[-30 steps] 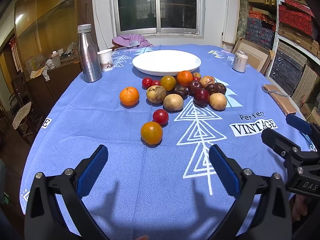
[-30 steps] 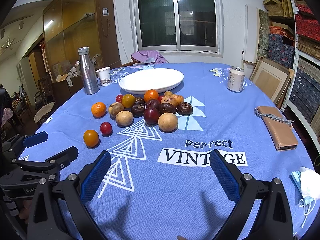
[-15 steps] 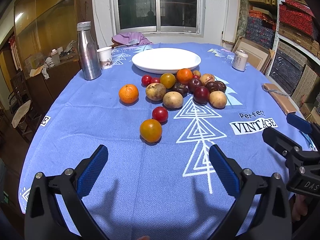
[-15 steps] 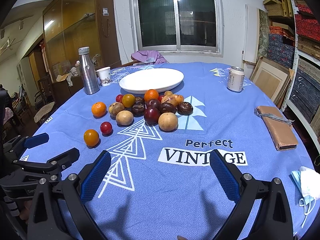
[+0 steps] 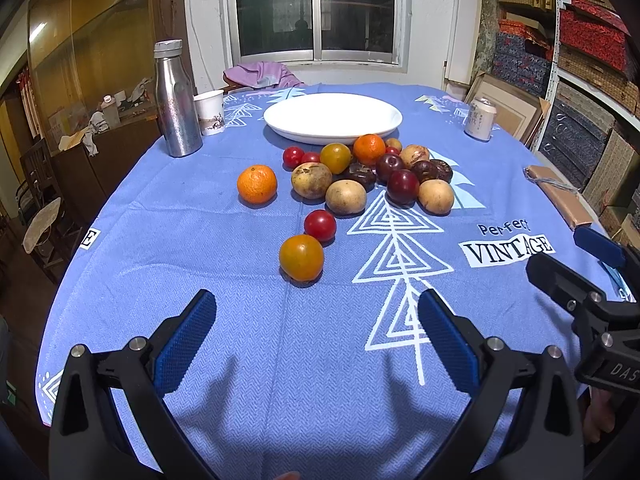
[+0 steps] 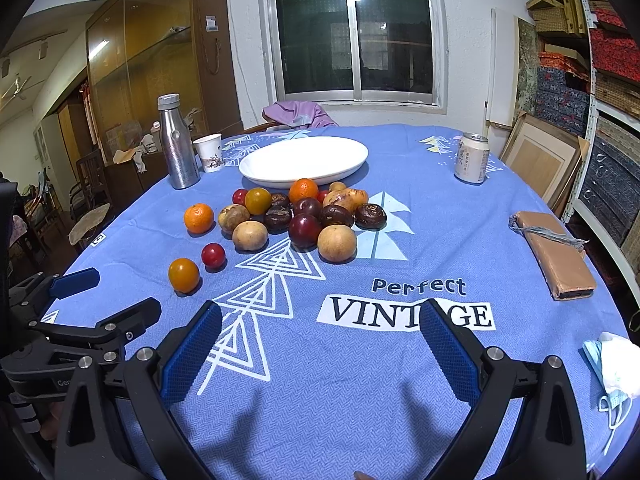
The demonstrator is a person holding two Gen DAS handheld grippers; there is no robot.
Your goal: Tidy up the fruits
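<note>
A heap of mixed fruit (image 5: pixel 372 176) (image 6: pixel 304 216) lies mid-table just in front of an empty white plate (image 5: pixel 333 118) (image 6: pixel 304 160). An orange-yellow tomato (image 5: pixel 301 258) (image 6: pixel 183 275) and a small red tomato (image 5: pixel 319 225) (image 6: pixel 213 255) sit apart, nearer me. A mandarin (image 5: pixel 257 184) (image 6: pixel 199 218) lies left of the heap. My left gripper (image 5: pixel 316 340) is open and empty, a short way behind the orange-yellow tomato. My right gripper (image 6: pixel 320 348) is open and empty over the "VINTAGE" print; it also shows at the right edge of the left wrist view.
A steel bottle (image 5: pixel 176 100) and paper cup (image 5: pixel 209 112) stand at the back left, a drink can (image 5: pixel 480 117) at the back right. A brown wrapped packet (image 6: pixel 554 254) and a face mask (image 6: pixel 612 368) lie on the right. Blue tablecloth (image 5: pixel 224 248) covers the round table.
The left gripper has crept forward, so the orange-yellow tomato sits slightly closer to its fingers. The right gripper has hardly moved. No fruit has shifted.
</note>
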